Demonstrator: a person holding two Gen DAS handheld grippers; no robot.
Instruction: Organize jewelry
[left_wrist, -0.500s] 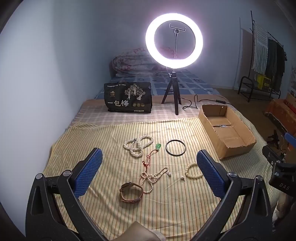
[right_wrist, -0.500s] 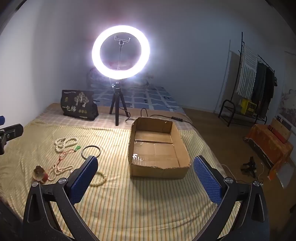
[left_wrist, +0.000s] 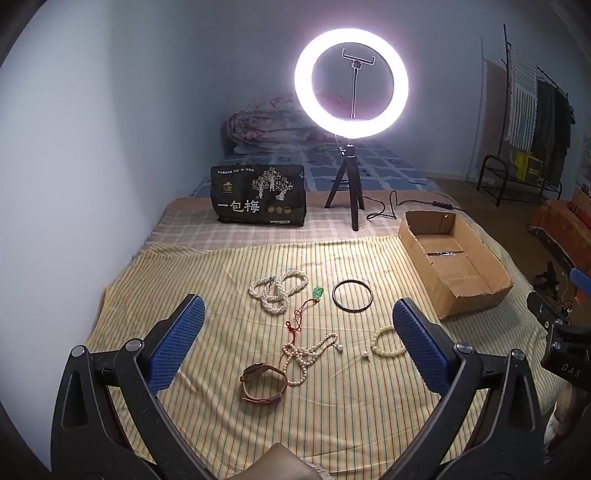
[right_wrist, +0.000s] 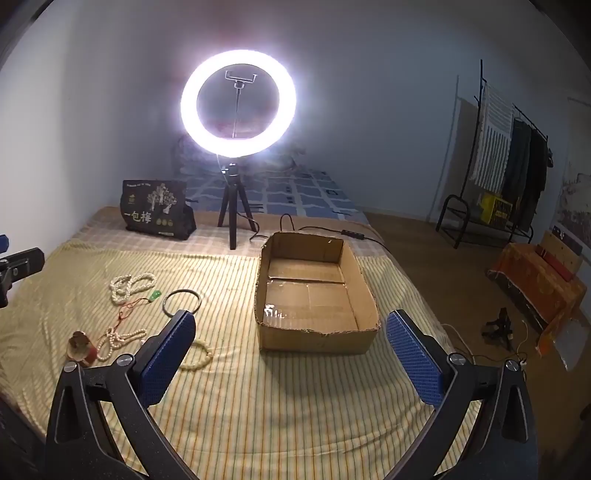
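Jewelry: 6 pieces counted, all loose on the striped cloth (left_wrist: 184, 424), none in the cardboard box (left_wrist: 458, 295). Box floor shows bare in the right wrist view. Judged: task at its start, 0 of 6 moved, assuming the box is the destination.

Left gripper (left_wrist: 297, 345): jaws spread wide, nothing between the pads, nothing touched. Positions relative to its jaws:
- watch (left_wrist: 264, 384), brown strap, between the jaws, nearest the camera
- loose bead strand (left_wrist: 310, 354), between the jaws, just beyond the watch
- red cord with green pendant (left_wrist: 317, 292), beyond the strand
- coiled pearl necklace (left_wrist: 277, 291), well ahead, toward the left jaw
- black bangle (left_wrist: 352, 295), well ahead, toward the right jaw
- cream bead bracelet (left_wrist: 386, 339), just beside the right jaw's inner face

Right gripper (right_wrist: 291, 354): jaws also wide, empty. Box sits ahead between them; all jewelry lies outside its left jaw.

Surroundings: ring light (left_wrist: 351, 83) on a tripod and a black printed bag (left_wrist: 258, 195) stand beyond the cloth; clothes rack (right_wrist: 509, 147) off to the far right.

Obstructions: none over the box opening. Judged risk: the red cord appears to run into the bead strand, so lifting 1 may drag the other.
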